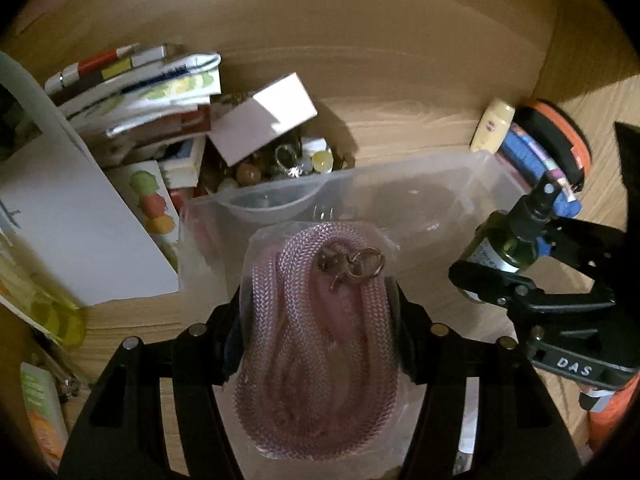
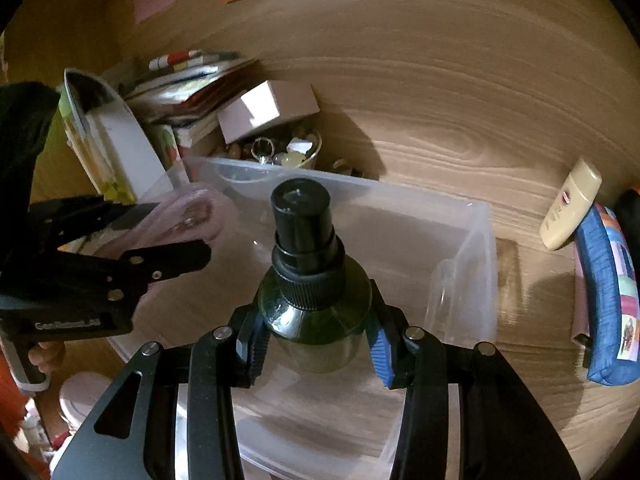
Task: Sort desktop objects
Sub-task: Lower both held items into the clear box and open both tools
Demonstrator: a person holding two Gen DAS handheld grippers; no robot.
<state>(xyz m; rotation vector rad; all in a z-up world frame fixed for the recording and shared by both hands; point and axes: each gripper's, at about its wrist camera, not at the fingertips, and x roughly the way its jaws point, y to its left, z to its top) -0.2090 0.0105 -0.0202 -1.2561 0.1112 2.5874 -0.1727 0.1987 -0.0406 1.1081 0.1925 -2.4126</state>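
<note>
"DAS" label on right gripper [image 1: 516, 264] (white tape).

Your left gripper [image 1: 320, 308] is matt black plastic with small shiny metal pins; in it, pink woven cord [image 1: 316, 344], rough braid, sealed in glossy clear film, with a dull metal clasp [image 1: 348, 266] at 12 o'clock. Your right gripper [image 2: 316, 344] has ridged pads [image 2: 380, 350], blue at 3 o'clock, on a glossy dark green bottle [image 2: 316, 320] with a matt black ribbed cap. Bin [image 2: 476, 240]: frosted clear plastic, smooth. Tabletop [image 2: 440, 120]: grained wood, satin.
</note>
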